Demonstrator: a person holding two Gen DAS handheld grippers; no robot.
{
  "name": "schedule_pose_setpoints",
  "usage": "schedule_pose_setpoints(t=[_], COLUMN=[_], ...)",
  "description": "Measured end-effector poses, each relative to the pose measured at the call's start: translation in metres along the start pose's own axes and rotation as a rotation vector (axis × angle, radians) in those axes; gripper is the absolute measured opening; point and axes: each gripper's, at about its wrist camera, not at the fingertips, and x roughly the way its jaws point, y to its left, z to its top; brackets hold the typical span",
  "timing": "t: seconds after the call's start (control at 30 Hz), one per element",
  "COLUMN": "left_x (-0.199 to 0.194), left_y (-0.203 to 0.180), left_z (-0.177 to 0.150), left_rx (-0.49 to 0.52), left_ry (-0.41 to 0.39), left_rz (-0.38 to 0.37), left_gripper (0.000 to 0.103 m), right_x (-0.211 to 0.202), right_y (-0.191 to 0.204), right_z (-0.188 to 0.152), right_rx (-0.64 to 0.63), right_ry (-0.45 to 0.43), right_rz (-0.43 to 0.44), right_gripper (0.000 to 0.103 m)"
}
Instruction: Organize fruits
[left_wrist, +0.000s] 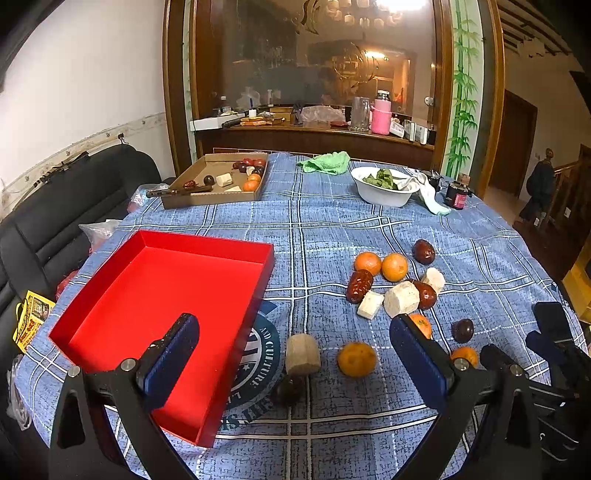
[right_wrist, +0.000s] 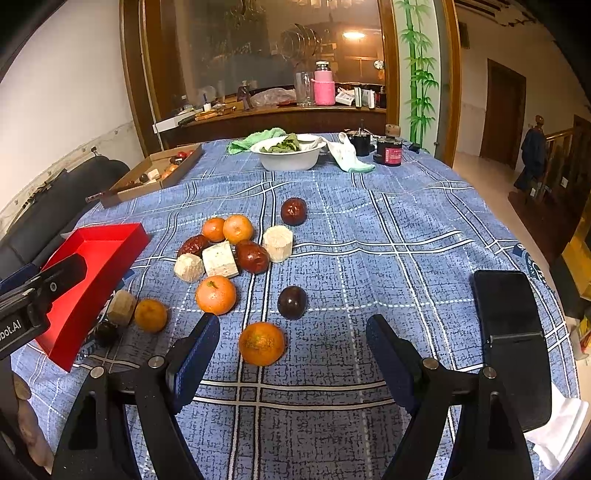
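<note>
An empty red tray (left_wrist: 155, 314) lies on the blue plaid tablecloth at the left; it also shows in the right wrist view (right_wrist: 92, 273). Loose fruit lies to its right: several oranges (left_wrist: 357, 359) (right_wrist: 261, 343), dark red dates (left_wrist: 359, 286) (right_wrist: 292, 302) and pale sugarcane chunks (left_wrist: 401, 298) (right_wrist: 220, 259). A tan chunk (left_wrist: 303, 353) and a dark fruit (left_wrist: 289, 390) lie beside the tray. My left gripper (left_wrist: 295, 347) is open and empty above the tan chunk. My right gripper (right_wrist: 291, 341) is open and empty, an orange between its fingers.
A cardboard box (left_wrist: 214, 181) with more fruit sits at the far left. A white bowl of greens (left_wrist: 386, 186) (right_wrist: 288, 151), a green cloth (left_wrist: 327, 161) and a small jar (right_wrist: 388, 150) stand at the back. A black phone (right_wrist: 509, 332) lies at the right.
</note>
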Motion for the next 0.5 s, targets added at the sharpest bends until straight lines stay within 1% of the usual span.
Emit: schedule_pose_setpoints(t=[0.33, 0.47, 0.5], left_x=[0.007, 0.011, 0.013], left_y=[-0.001, 0.004, 0.004], left_z=[-0.002, 0.0, 0.0], left_rx=[-0.003, -0.011, -0.008], left_ry=[0.026, 0.036, 0.044], left_rz=[-0.015, -0.058, -0.082], left_gripper=[0.103, 0.103, 0.103], right_x=[0.004, 0.005, 0.005], right_y=[-0.005, -0.008, -0.008], right_z=[-0.002, -0.004, -0.004], right_rx=[0.003, -0.007, -0.012], right_ry=[0.011, 0.022, 0.022], right_rz=[0.002, 0.007, 0.008], right_gripper=[0.085, 0.085, 0.085])
